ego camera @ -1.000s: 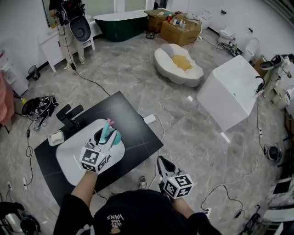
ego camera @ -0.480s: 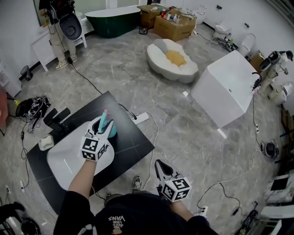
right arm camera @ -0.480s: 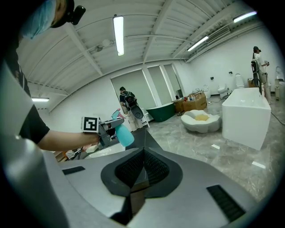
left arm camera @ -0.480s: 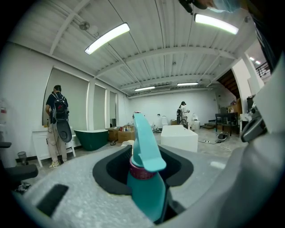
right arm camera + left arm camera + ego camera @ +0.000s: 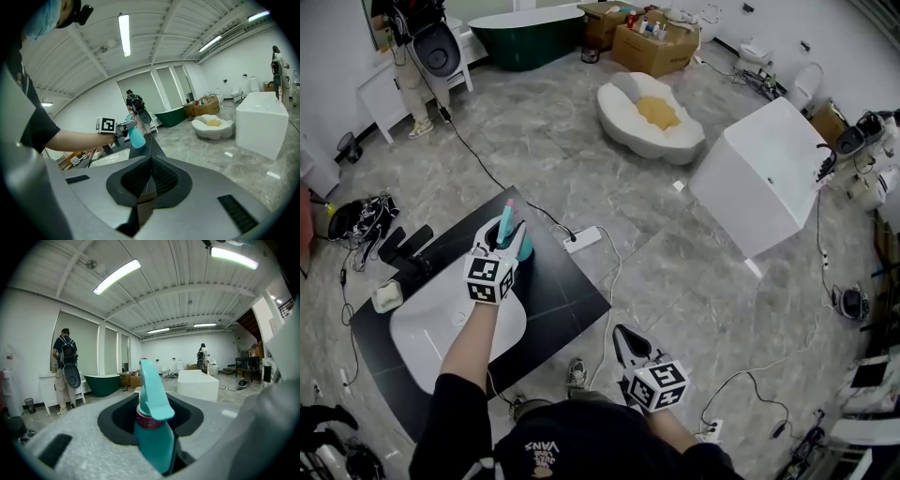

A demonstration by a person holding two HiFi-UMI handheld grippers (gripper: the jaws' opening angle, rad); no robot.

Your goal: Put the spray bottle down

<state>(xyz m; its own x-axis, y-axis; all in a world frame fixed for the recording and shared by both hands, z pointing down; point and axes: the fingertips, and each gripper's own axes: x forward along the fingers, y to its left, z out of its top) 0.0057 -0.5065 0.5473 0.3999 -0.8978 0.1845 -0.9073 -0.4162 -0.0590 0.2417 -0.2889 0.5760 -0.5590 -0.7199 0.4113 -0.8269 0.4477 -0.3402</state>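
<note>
A teal spray bottle (image 5: 506,223) with a pink collar and a teal trigger head stands upright between the jaws of my left gripper (image 5: 512,242), which is shut on its body. In the head view it hangs over the far end of the white basin (image 5: 422,333) set in the black countertop (image 5: 567,286). The left gripper view shows the bottle (image 5: 152,437) close up, filling the gap between the jaws. My right gripper (image 5: 627,341) is low near my body, off the countertop's right edge, shut with nothing in it. The right gripper view shows the bottle (image 5: 137,138) far off to the left.
A black faucet (image 5: 403,246) and a small white dish (image 5: 386,297) sit left of the basin. A power strip (image 5: 581,240) with cables lies on the floor beyond the countertop. A white block tub (image 5: 769,187), an oval tub (image 5: 652,117) and a standing person (image 5: 408,56) are farther off.
My left gripper has carried the bottle away from me, from over the basin's right side to its far end, and slightly lower. My right gripper has shifted only a little.
</note>
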